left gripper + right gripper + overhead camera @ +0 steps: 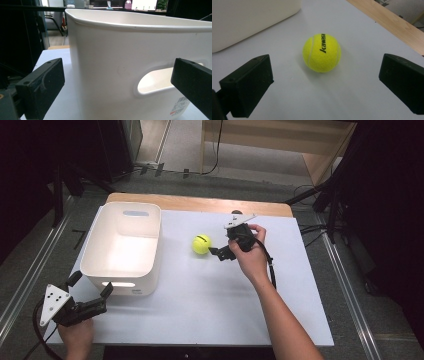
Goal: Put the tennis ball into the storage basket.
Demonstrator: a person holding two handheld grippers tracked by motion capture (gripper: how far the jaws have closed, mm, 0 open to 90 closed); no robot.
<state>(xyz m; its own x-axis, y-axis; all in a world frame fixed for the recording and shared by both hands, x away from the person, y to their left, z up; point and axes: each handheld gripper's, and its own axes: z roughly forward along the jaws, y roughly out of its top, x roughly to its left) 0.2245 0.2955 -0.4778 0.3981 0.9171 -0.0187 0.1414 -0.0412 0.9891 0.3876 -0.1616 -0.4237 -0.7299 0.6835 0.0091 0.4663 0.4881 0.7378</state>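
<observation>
High view: my right gripper (218, 252) has its fingers wide open, holding nothing, just right of the tennis ball (202, 244) on the bench (210, 295). My left gripper (90, 292), also open and empty, waits near the white bin (122, 270).

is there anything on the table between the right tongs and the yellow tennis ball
Nothing visible. In the right gripper view the yellow tennis ball sits on bare white tabletop straight ahead of the open right tongs, jaws spread wider than the ball. The white plastic bin stands off to the side, apart from the ball.
</observation>
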